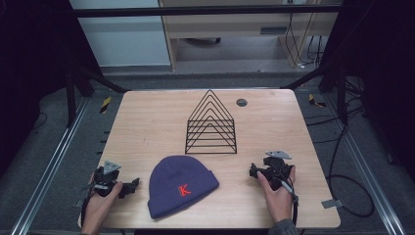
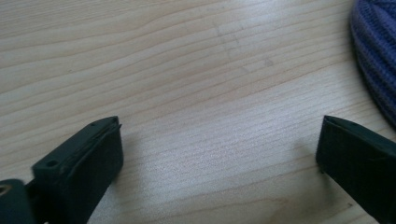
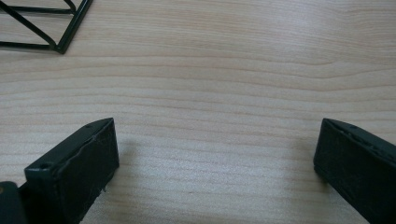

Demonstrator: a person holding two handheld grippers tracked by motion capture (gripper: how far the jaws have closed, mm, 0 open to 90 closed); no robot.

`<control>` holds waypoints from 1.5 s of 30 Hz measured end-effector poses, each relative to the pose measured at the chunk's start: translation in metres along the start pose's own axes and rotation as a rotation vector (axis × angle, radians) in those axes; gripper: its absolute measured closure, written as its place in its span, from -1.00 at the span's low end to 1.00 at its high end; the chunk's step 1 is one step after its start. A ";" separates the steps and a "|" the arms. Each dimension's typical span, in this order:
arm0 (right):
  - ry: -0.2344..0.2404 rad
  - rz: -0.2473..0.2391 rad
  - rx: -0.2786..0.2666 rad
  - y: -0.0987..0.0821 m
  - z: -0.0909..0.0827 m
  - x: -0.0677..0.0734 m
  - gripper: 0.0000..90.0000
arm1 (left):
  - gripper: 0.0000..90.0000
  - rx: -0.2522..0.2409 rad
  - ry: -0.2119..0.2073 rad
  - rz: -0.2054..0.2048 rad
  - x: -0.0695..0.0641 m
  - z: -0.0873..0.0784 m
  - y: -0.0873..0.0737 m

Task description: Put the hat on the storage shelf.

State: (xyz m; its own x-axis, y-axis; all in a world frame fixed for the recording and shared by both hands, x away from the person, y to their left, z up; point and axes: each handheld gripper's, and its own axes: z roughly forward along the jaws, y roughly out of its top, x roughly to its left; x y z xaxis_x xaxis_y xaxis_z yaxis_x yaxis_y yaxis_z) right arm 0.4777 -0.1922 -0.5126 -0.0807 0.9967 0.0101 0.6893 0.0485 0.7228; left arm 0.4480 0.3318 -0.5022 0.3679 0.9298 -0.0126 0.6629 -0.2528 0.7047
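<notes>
A purple knit beanie (image 1: 181, 187) with a red letter K lies flat near the table's front edge, and its ribbed edge (image 2: 376, 60) shows at the right of the left gripper view. Behind it stands a black wire triangular rack (image 1: 211, 125), whose corner (image 3: 51, 28) appears at the top left of the right gripper view. My left gripper (image 1: 133, 186) rests on the table left of the beanie, jaws wide apart with bare wood between them (image 2: 219, 144). My right gripper (image 1: 252, 171) rests right of the beanie, open and holding nothing (image 3: 217, 144).
The wooden table (image 1: 147, 122) has a small dark round disc (image 1: 241, 102) at the back right. Metal rails run along both sides and cables lie on the floor at the right. Bare wood lies between the rack and the table's left edge.
</notes>
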 end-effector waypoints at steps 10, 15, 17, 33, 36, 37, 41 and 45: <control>0.017 -0.021 -0.001 0.000 0.000 -0.001 -0.99 | -0.87 -0.001 -0.065 0.003 -0.014 -0.026 0.035; 0.067 -0.065 0.000 0.001 0.001 -0.002 -0.99 | -0.76 0.035 -0.103 0.027 -0.034 -0.022 0.054; 0.066 -0.068 -0.001 0.001 0.001 -0.002 -0.98 | -0.69 0.038 -0.119 0.033 -0.040 -0.020 0.058; 0.080 -0.084 -0.003 0.000 0.000 -0.002 -0.97 | 0.06 0.169 -0.204 0.061 -0.068 0.035 0.075; 0.081 -0.095 -0.006 0.000 0.000 -0.002 -0.97 | 0.13 0.185 -0.198 0.065 -0.068 0.038 0.078; 0.081 -0.095 -0.006 0.000 0.000 -0.002 -0.97 | 0.17 0.188 -0.206 0.057 -0.068 0.040 0.078; 0.085 -0.096 -0.006 0.000 0.000 -0.001 -0.97 | 0.40 0.204 -0.226 0.055 -0.068 0.044 0.077; 0.086 -0.096 -0.005 0.000 0.000 -0.001 -0.97 | 0.65 0.203 -0.232 0.065 -0.070 0.043 0.077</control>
State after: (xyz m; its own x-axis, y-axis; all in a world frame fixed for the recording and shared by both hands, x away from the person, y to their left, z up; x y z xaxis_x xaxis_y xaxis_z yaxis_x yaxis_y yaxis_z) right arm 0.4775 -0.1934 -0.5129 -0.2074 0.9782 -0.0007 0.6716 0.1429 0.7270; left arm 0.5011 0.2360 -0.4774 0.5371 0.8301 -0.1501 0.7414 -0.3797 0.5533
